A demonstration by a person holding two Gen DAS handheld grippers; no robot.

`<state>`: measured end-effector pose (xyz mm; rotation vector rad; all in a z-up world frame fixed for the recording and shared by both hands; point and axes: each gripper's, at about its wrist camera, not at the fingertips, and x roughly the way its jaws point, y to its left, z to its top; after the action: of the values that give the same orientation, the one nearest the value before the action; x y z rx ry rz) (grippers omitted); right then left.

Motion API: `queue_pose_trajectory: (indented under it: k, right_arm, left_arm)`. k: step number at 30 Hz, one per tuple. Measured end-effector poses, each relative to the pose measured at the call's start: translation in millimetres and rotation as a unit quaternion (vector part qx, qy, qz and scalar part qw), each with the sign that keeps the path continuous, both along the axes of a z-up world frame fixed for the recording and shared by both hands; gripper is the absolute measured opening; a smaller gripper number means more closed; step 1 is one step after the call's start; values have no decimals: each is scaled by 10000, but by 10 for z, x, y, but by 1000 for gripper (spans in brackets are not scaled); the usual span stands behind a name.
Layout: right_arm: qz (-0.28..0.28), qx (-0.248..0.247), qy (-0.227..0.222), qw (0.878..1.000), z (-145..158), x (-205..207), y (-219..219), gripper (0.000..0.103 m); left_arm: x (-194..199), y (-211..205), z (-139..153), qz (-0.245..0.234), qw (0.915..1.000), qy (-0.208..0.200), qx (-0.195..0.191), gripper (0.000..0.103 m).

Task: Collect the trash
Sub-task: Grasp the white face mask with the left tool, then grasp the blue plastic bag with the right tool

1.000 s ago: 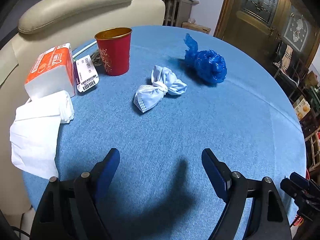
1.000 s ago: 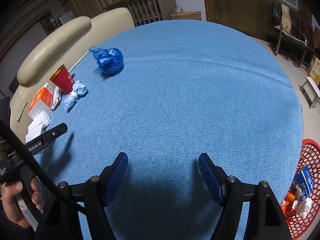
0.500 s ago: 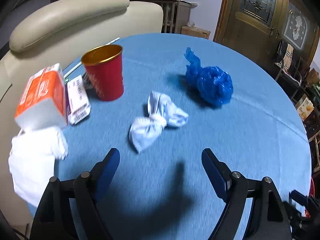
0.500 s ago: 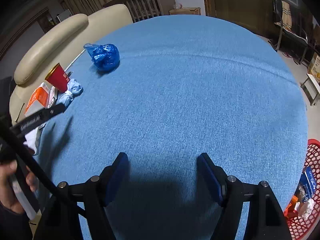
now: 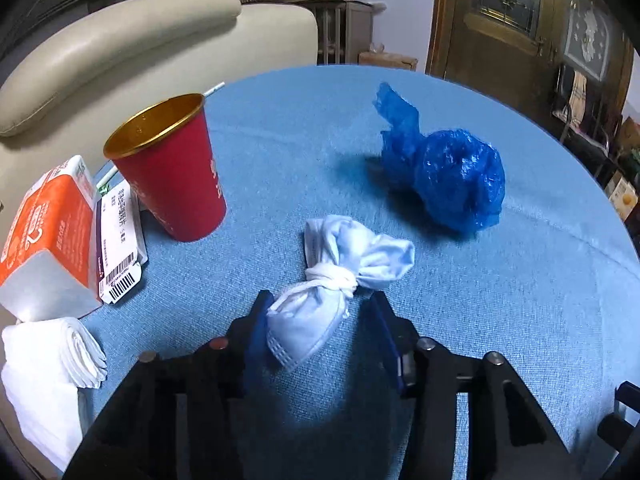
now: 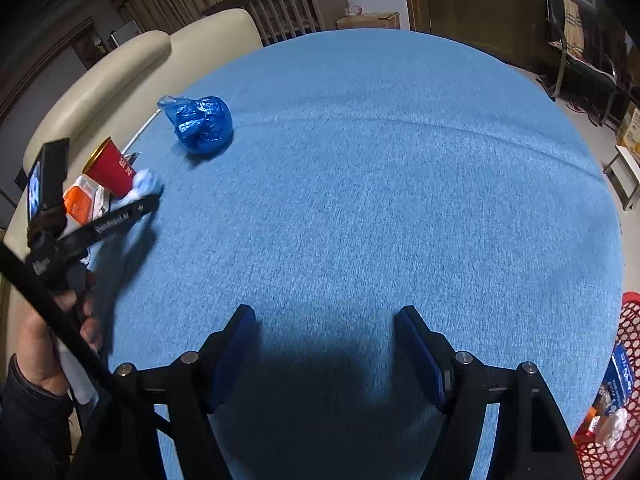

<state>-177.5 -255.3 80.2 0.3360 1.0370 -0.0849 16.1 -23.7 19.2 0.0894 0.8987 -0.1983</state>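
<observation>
A knotted white face mask (image 5: 340, 280) lies on the round blue table (image 5: 500, 320). My left gripper (image 5: 320, 320) has its two fingers on either side of the mask's near end, narrowed around it; the left finger touches it, the right stands a little off. A crumpled blue plastic bag (image 5: 452, 172) lies beyond the mask, also in the right wrist view (image 6: 202, 124). A red paper cup (image 5: 172, 168) stands upright at the left. My right gripper (image 6: 324, 344) is open and empty over bare table. The left gripper shows in that view (image 6: 120, 216) by the cup (image 6: 110, 168).
An orange tissue pack (image 5: 44, 224), a barcoded box (image 5: 118, 248) and folded white tissues (image 5: 52, 376) lie at the table's left edge. A cream sofa (image 5: 120, 52) stands behind. A red basket (image 6: 612, 420) holding trash sits on the floor at the right.
My left gripper has moved forward to the mask and its fingers have narrowed around the mask's near end. My right gripper has stayed nearly still and open.
</observation>
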Motion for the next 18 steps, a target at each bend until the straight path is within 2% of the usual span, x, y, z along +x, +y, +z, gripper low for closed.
queue_pose_trajectory:
  k: [5,11,15,18]
  right_arm:
    - [127,-107,-28,9999,30,240,97,76]
    - [405,-397,-395,9976,247,735,284,76]
    - [596,-556,-780,9936,475,1272,451,76]
    - [850,-588,-860,9909,529,1680,604,76]
  left_arm:
    - [-4,141,25,130,9997,-35,-220,35]
    - [-23,316,55,257,9985,-19,-479,26]
    - [-42,397,55,316,9976,-4,-616,21]
    - [-55,381,48,324,9978,-7,-578,21]
